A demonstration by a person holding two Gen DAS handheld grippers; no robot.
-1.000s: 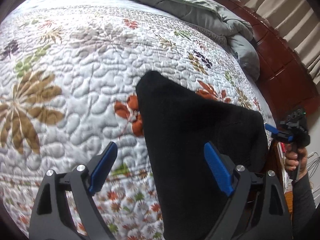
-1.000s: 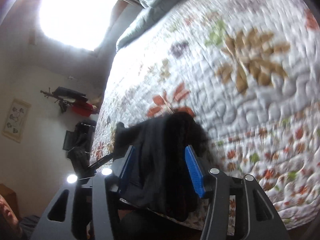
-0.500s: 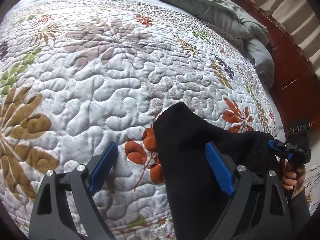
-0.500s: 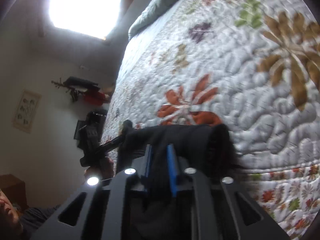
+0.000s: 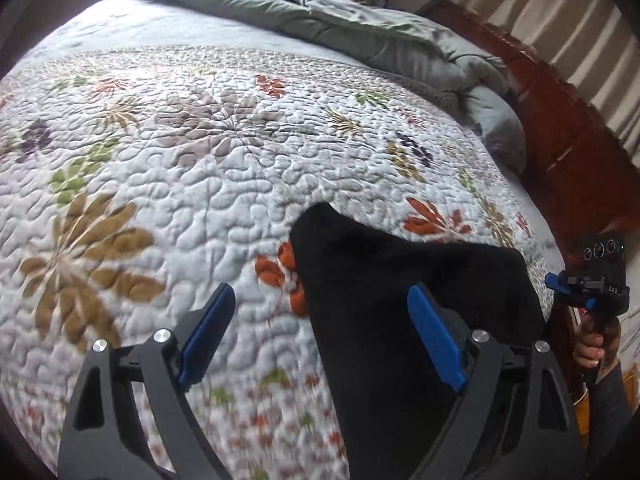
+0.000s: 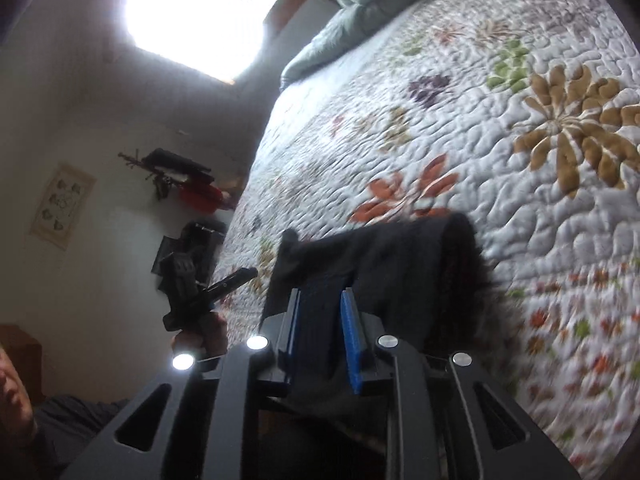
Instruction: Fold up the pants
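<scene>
— Loosening, by the look of it: the right gripper (image 6: pixel 322 338) was clamped hard on the black pants (image 5: pixel 404 308) half a second ago, and its jaws have just been opening a little. Dark cloth is between the blue pads (image 6: pixel 352 340) now, though I cannot tell whether they press on it.

— So has it let go?

— I can't call it. The gap is narrow and full of fabric, so it may be a slack hold or a release under way.

— And the left gripper (image 5: pixel 320 340)?

— Spread wide, as it was a second ago, with nothing pinched. Its right-hand pad (image 5: pixel 436 340) hangs over the pants, its left-hand one over bare quilt (image 5: pixel 160 160).

— Where are the pants, then?

— Near the front edge of the bed, lying as a compact dark bundle on the flowered quilt, in much the same spot as a second ago. In the right wrist view the near end shows stacked layers.

— Meaning for the fold?

— My guess is that a fold has just been laid and the right side is easing off. If so, smoothing or one more fold remains. A snagged layer could drag the stack open as the gripper backs away.
</scene>
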